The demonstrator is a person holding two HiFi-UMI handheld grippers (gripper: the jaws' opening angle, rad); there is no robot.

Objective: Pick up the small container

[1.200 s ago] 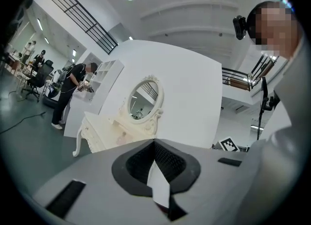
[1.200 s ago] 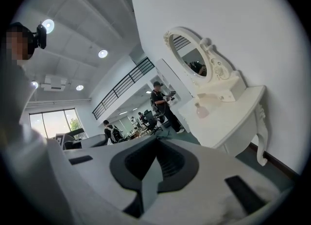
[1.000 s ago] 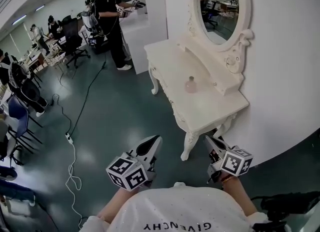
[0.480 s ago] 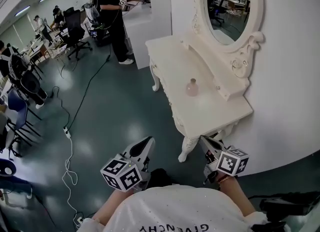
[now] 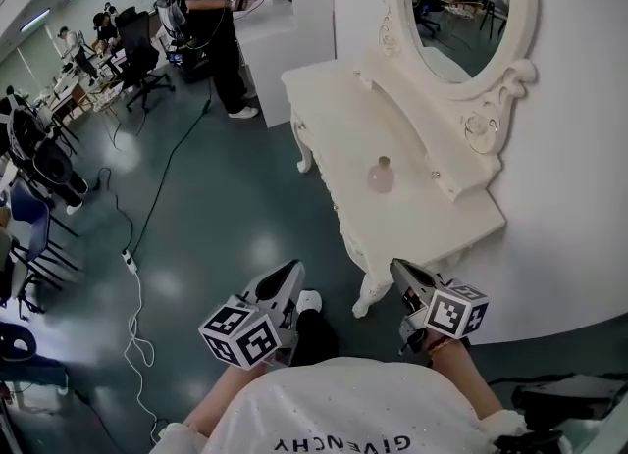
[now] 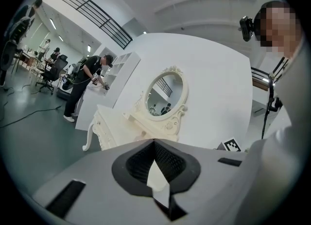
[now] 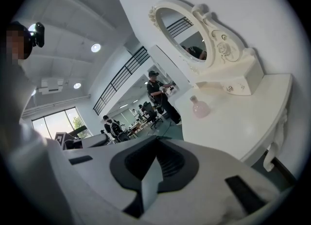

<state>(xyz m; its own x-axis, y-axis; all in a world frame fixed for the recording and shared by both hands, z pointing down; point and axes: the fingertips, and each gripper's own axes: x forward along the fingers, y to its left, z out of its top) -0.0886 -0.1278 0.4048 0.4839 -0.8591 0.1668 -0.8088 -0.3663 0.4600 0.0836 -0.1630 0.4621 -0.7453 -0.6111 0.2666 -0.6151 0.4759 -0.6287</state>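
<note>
The small container (image 5: 381, 176) is a pink, round-bellied bottle standing upright on the white dressing table (image 5: 422, 222), in front of its drawer shelf. The right gripper view shows the small container (image 7: 199, 107) ahead and well out of reach. My left gripper (image 5: 287, 278) is held low by my body, left of the table's front leg, its jaws closed together with nothing in them. My right gripper (image 5: 403, 273) hangs near the table's front corner, below the top, also shut and empty. Both jaw tips meet in the left gripper (image 6: 154, 142) and right gripper (image 7: 156, 139) views.
An oval mirror (image 5: 473, 9) in a carved frame rises behind the table against a white wall. A person (image 5: 211, 21) stands by a white counter at the back. A cable with a power strip (image 5: 128, 262) runs over the floor. Office chairs (image 5: 137, 50) stand far left.
The view has drawn nearer to the dressing table. Both grippers have risen slightly in the picture. My dark trouser leg and white shoe now show between them.
</note>
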